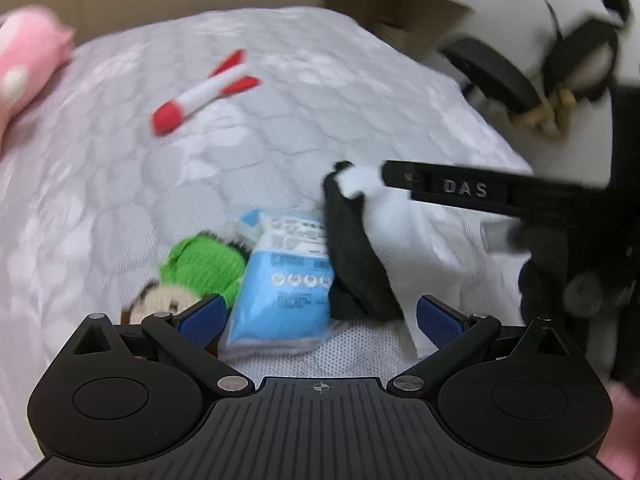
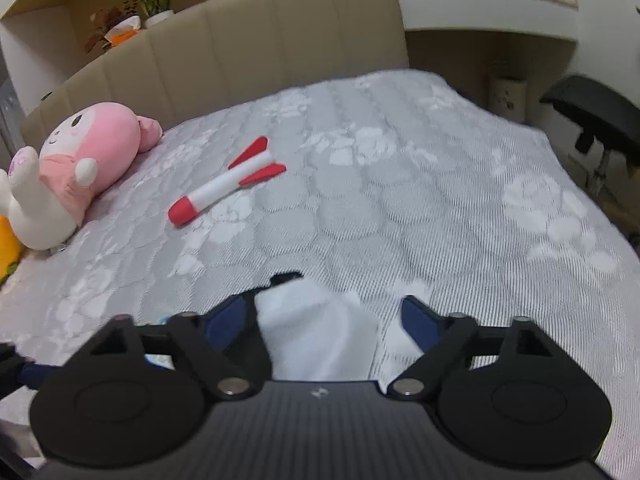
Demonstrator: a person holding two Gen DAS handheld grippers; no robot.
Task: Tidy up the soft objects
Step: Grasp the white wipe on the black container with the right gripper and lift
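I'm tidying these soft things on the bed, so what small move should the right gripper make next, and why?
Probably close the right gripper. Its blue fingers stand open on either side of the black and white plush toy, which lies on the grey quilted bedspread ungripped.

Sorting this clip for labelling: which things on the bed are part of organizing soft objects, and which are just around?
Job:
black-and-white plush
green knitted doll
red-and-white plush rocket
pink plush doll
left tongs and right tongs, both open

Lying about:
blue packet
headboard
potted plant
black chair
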